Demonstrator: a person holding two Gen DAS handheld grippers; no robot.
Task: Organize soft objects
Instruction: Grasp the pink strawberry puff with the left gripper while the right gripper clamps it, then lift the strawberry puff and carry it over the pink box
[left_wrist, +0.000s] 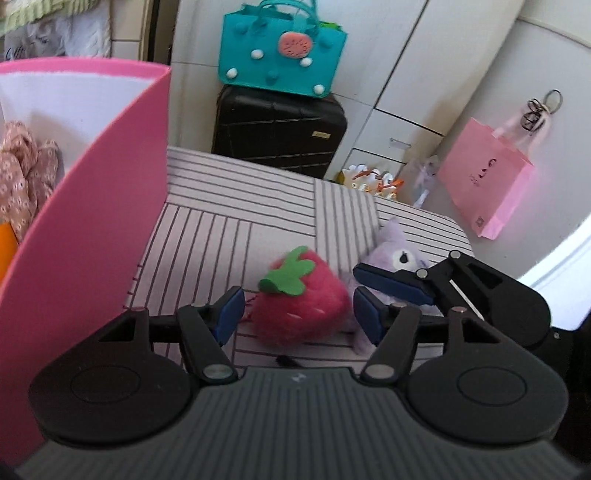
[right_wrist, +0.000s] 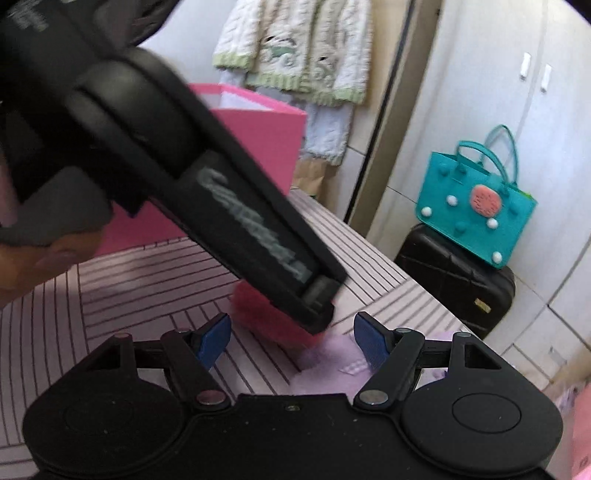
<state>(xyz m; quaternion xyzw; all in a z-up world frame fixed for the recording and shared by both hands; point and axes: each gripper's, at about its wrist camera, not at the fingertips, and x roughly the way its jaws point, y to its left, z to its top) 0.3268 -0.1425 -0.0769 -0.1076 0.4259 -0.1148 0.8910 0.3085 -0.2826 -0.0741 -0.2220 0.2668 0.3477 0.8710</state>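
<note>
Striped bedding (left_wrist: 229, 206) covers the surface under both grippers. Nearest, the left gripper (left_wrist: 297, 314) stands with jaws parted on either side of a red strawberry plush (left_wrist: 306, 306), its pads not pressing it. Just beside lies a purple plush (left_wrist: 397, 254), with the right gripper (right_wrist: 291, 341) spread open above it. Farther left stands a pink box (left_wrist: 92, 229); beyond, a teal felt bag (left_wrist: 280, 48) sits on a black suitcase (left_wrist: 280, 129).

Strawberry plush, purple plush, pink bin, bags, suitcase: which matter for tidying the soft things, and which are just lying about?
For the job: strawberry plush, purple plush, pink bin, left gripper, right gripper.

Lying about: teal bag, suitcase, pink paper bag, sweater.
</note>
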